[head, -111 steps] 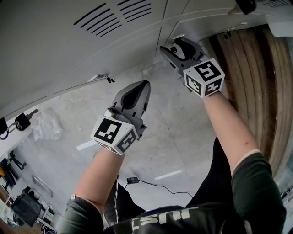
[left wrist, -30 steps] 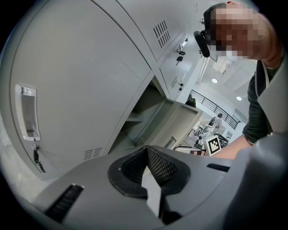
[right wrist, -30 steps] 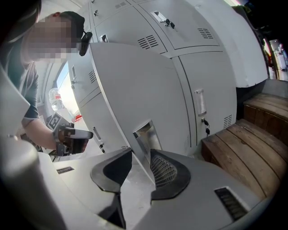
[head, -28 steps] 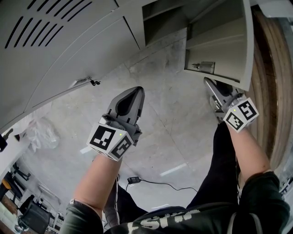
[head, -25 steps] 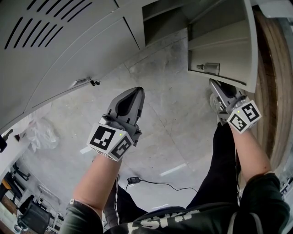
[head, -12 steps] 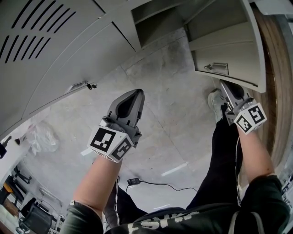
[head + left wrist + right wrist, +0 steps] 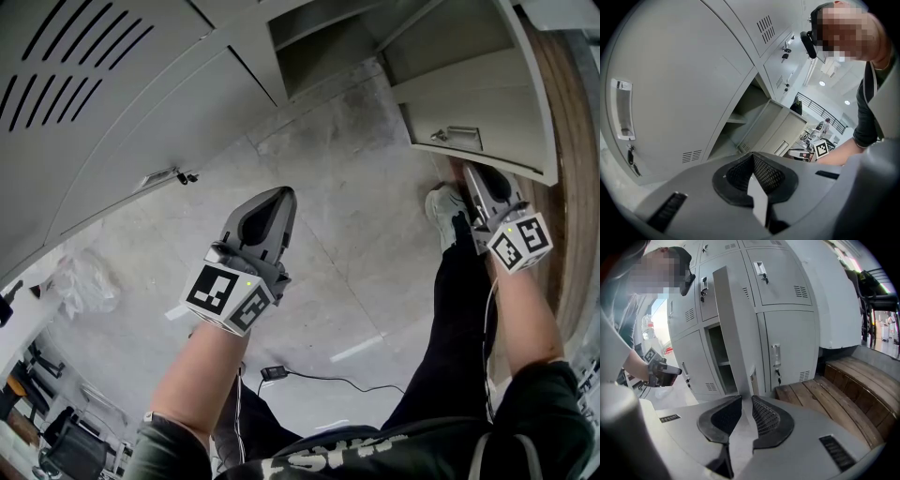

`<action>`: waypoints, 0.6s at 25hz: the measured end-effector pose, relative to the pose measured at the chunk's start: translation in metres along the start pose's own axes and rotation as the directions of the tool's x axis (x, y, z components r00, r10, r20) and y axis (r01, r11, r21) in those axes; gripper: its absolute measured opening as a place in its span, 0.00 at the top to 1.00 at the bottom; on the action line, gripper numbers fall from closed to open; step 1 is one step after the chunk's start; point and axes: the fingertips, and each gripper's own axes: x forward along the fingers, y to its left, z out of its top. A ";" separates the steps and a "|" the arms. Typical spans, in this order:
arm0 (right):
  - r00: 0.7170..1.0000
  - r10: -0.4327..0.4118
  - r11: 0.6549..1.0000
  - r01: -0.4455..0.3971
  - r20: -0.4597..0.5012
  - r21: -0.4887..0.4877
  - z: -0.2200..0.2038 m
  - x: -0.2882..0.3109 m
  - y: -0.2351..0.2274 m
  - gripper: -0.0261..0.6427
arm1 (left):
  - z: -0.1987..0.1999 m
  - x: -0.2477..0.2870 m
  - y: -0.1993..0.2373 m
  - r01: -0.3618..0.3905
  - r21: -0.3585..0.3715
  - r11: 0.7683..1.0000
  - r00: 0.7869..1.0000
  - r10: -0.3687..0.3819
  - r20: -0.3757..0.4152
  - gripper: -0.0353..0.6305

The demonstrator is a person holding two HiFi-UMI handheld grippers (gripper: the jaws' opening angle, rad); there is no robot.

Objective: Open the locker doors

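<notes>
Standing shut at left, a locker door (image 7: 141,103) carries its upright handle (image 7: 623,110) ahead and left of the left gripper (image 7: 279,202), jaws pressed together on nothing. That gripper looks the nearer for this pull. At right, the right gripper (image 7: 472,176) pinches the edge of the open door (image 7: 478,103).

No word or number can be read on the grey lockers (image 7: 112,103). White lettering (image 7: 323,457) on the person's dark shirt (image 7: 422,450) is cut off at the frame edge and illegible.
</notes>
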 end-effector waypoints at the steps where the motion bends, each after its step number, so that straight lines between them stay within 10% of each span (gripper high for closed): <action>1: 1.000 -0.007 1.000 0.007 -0.001 -0.007 0.000 -0.001 -0.003 0.83 | 0.000 0.000 0.000 0.001 0.000 1.000 1.000 -0.001 0.000 0.95; 15: 0.975 -0.221 0.974 0.220 0.033 0.046 0.007 -0.019 -0.071 0.90 | 0.007 0.003 -0.006 0.010 0.029 1.000 1.000 -0.010 0.003 0.95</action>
